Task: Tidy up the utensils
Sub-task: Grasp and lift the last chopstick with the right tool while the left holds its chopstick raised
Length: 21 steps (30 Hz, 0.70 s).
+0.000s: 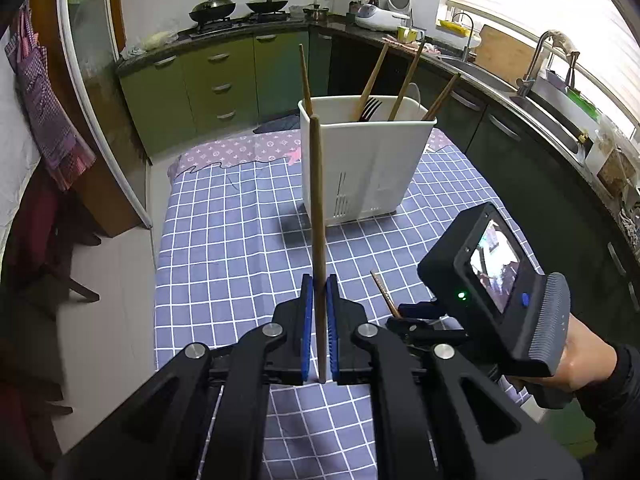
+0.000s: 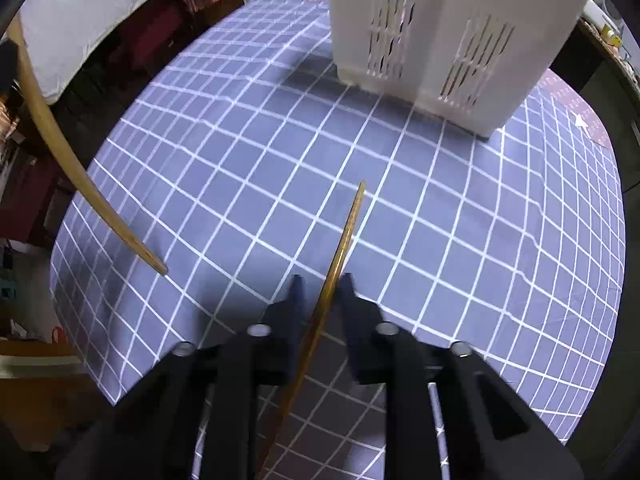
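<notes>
My left gripper [image 1: 319,286] is shut on a wooden chopstick [image 1: 317,216] and holds it upright above the table, in front of the white utensil holder [image 1: 372,164]. The holder has several chopsticks and a black fork [image 1: 370,109] in it. My right gripper [image 2: 323,278] has its jaws around a second chopstick [image 2: 345,240] that lies on the checked tablecloth [image 2: 240,184]; the jaws stand slightly apart from it. In the right wrist view the holder [image 2: 448,40] stands ahead at the far side, and the left gripper's chopstick [image 2: 80,176] shows at the left.
The table with the blue checked cloth [image 1: 224,240] has its left edge over the floor. Kitchen counters with woks [image 1: 212,8], a sink [image 1: 560,108] and green cabinets [image 1: 216,76] ring the room. A chair [image 1: 48,240] stands at the left.
</notes>
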Each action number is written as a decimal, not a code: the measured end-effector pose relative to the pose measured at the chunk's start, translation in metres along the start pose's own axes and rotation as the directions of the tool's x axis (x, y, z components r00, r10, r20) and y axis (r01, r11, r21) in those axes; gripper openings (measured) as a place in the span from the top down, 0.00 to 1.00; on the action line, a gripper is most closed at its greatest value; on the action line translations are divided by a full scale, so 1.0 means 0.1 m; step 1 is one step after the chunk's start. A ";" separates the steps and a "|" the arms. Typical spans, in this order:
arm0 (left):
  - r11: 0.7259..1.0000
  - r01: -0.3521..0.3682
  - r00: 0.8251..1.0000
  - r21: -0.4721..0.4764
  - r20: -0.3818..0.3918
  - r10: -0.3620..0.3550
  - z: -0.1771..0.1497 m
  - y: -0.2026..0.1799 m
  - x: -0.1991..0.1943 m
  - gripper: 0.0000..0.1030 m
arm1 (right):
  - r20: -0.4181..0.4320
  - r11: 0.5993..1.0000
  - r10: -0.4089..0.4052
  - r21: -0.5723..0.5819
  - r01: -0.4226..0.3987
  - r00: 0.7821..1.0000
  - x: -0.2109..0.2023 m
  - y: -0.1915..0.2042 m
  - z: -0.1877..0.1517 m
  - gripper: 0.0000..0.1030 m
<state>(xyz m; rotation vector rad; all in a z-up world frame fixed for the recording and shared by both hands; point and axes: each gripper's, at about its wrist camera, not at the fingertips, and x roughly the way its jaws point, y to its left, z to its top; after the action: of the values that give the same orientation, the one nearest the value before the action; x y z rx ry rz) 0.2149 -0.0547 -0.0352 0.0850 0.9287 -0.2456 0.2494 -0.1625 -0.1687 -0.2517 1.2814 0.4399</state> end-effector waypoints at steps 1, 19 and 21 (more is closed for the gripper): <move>1.000 0.002 1.000 -0.002 0.000 -0.002 0.00 0.00 0.00 0.94 | 0.002 1.000 0.003 0.003 -0.003 1.000 0.00 0.00 0.01 0.90; 1.000 -0.004 1.000 -0.002 0.014 0.004 -0.07 0.03 -0.06 0.93 | 0.487 0.985 0.001 0.152 -0.086 0.873 -1.28 -0.38 -0.47 0.93; 1.000 -0.002 1.000 0.000 0.017 0.002 -0.07 0.02 -0.06 0.93 | 0.520 0.983 -0.016 0.165 -0.082 0.854 -1.43 -0.45 -0.60 0.93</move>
<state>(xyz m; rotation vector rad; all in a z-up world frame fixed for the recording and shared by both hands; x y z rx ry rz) 0.2060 -0.0502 -0.0345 0.0840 0.9120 -0.2438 0.1868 -0.2524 -0.0508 0.0491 0.7823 0.3834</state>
